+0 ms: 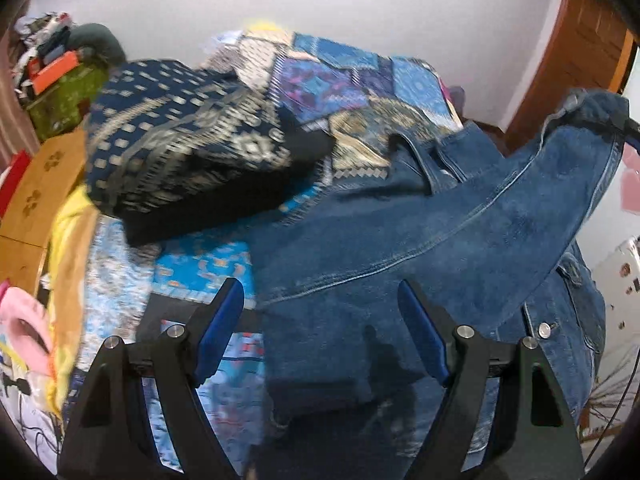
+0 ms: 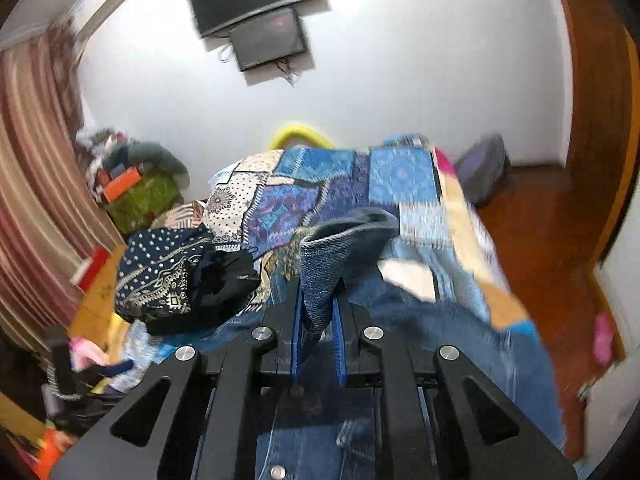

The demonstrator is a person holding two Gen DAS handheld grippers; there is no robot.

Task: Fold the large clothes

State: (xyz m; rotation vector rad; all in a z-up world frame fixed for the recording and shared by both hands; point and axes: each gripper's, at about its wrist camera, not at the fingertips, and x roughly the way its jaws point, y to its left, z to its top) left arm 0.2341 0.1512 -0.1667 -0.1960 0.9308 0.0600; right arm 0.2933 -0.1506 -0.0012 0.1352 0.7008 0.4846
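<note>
A blue denim jacket (image 1: 400,240) lies on the patchwork bedspread (image 1: 332,80). One sleeve (image 1: 560,168) is lifted up to the right. My left gripper (image 1: 322,304) is open and empty, just above the jacket's body. My right gripper (image 2: 318,308) is shut on the sleeve cuff (image 2: 332,256), which sticks up between its blue pads; it shows at the far right of the left wrist view (image 1: 628,124). The rest of the jacket (image 2: 460,344) hangs below it over the bedspread (image 2: 320,184).
A folded dark blue patterned garment (image 1: 184,140) lies on the bed left of the jacket, also in the right wrist view (image 2: 168,280). Clutter and a green box (image 1: 60,100) stand at the left. A wooden door (image 2: 592,120) is at the right.
</note>
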